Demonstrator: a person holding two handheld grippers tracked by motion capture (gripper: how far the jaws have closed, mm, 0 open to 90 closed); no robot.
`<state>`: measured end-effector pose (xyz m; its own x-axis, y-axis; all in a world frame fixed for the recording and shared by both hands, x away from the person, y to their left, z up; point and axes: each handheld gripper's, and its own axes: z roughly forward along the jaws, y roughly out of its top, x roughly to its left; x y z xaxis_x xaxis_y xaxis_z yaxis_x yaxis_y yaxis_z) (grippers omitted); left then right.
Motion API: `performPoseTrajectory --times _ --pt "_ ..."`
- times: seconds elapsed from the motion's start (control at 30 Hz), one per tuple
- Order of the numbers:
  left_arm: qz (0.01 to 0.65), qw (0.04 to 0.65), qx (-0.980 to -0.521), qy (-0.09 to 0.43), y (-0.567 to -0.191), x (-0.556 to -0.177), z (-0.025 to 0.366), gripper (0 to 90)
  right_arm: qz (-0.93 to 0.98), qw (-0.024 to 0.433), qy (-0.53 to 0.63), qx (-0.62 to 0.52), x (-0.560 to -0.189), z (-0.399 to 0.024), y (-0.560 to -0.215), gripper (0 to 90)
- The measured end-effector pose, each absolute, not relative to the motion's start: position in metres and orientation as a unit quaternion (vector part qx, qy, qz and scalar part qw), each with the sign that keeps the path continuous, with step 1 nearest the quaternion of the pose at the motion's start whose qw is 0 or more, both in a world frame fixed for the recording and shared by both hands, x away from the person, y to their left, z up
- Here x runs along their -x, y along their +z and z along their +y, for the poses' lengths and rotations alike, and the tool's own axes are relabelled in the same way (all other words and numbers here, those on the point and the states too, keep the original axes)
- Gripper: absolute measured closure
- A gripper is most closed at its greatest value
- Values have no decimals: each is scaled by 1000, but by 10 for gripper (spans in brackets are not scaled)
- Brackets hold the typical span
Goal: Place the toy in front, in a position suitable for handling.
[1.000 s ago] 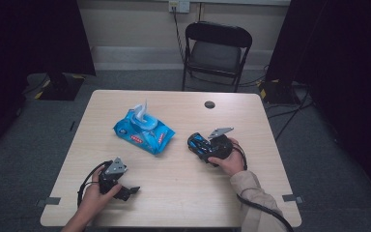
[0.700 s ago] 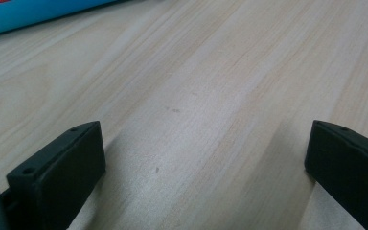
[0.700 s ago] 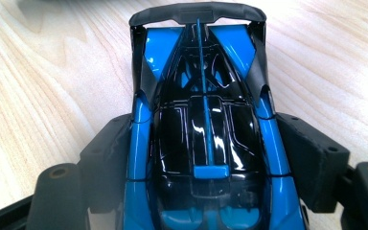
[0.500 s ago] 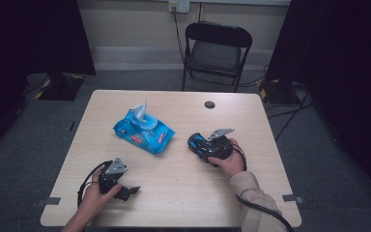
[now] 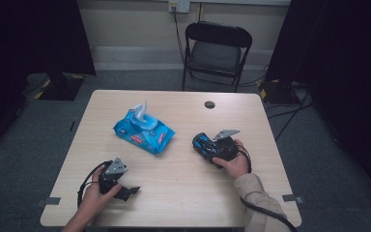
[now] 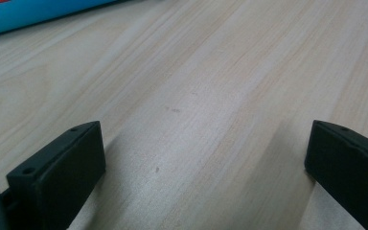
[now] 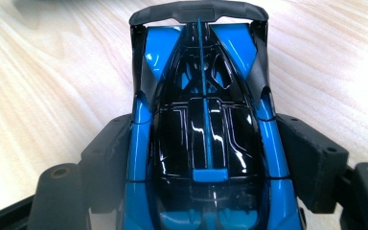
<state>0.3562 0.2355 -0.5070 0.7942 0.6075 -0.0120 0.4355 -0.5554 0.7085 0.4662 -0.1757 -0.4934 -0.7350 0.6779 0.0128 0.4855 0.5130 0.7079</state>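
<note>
From the high view, the right gripper (image 5: 204, 145) sits near the table's (image 5: 188, 193) right side with a blue toy car (image 5: 202, 143) in its jaws, the blue wipes pack (image 5: 144, 129) well apart to its left with a wipe standing out of its open top, while the left gripper (image 5: 125, 192) rests by the near edge. The left gripper view shows its jaws spread wide over bare wood, nothing between them. In the right gripper view the jaws have just been closing and now press both flanks of the car (image 7: 206, 139) at mid-body — a centred, square hold that should be kept level in any lift.

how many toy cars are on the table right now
1. A blue and black toy car sits right of the wipes pack, clamped between the right gripper jaws. None hidden, as far as visible.
</note>
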Motion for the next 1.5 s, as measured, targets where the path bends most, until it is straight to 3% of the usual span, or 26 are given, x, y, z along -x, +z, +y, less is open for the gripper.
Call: performPoseTrajectory --times 0.37,0.87,1.5 --pt "298 365 -874 118 -507 -356 236 0 867 136 362 -314 -448 -176 -477 260" --pt "298 365 -874 118 -507 -356 236 0 881 102 367 -281 -377 -150 -481 260" --pt "298 365 -874 118 -507 -356 236 0 890 107 353 -268 -377 -153 -496 259"
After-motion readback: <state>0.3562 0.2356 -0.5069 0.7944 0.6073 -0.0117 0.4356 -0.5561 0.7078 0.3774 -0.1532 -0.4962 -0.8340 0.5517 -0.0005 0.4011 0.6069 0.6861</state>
